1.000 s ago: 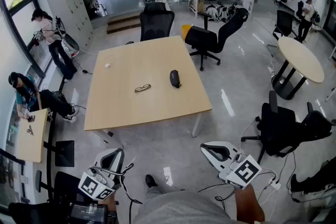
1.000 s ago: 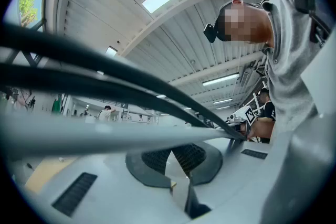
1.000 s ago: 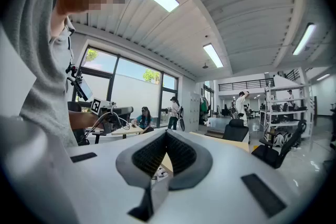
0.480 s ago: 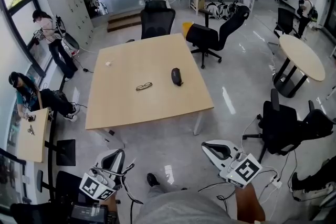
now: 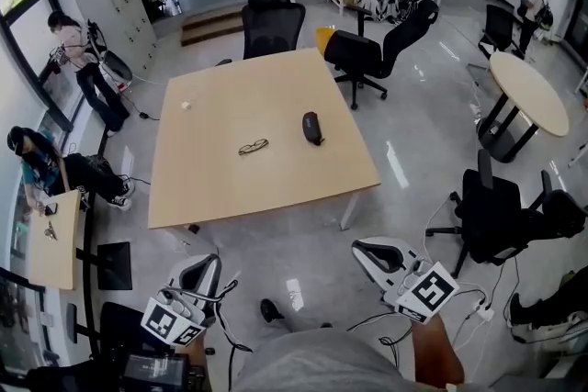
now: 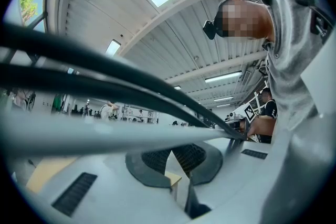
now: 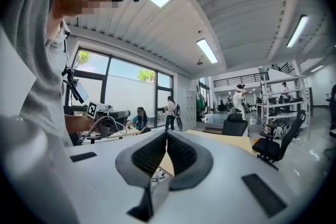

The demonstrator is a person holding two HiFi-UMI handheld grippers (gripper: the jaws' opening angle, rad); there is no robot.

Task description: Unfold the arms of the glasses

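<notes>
The folded dark-framed glasses point(image 5: 253, 145) lie near the middle of the light wooden table point(image 5: 211, 188). A black glasses case point(image 5: 312, 128) lies to their right. Both grippers are held low over the floor, well short of the table's near edge. My left gripper point(image 5: 198, 274) is at the lower left, and its pads point(image 6: 184, 157) meet with nothing between them. My right gripper point(image 5: 378, 256) is at the lower right; its pads point(image 7: 178, 152) also touch at the tips and hold nothing. The table's edge point(image 7: 231, 140) shows beyond the right jaws.
Black office chairs stand behind the table point(image 5: 273, 28) and at the right point(image 5: 501, 216). A round table point(image 5: 525, 101) is at the far right and a small desk point(image 5: 53, 239) at the left. Cables trail on the floor point(image 5: 459, 312). Several people stand around the room.
The whole view has shifted a little toward the table, which looks slightly larger. Both grippers keep their places in the picture, still shut. Glasses and case lie as before.
</notes>
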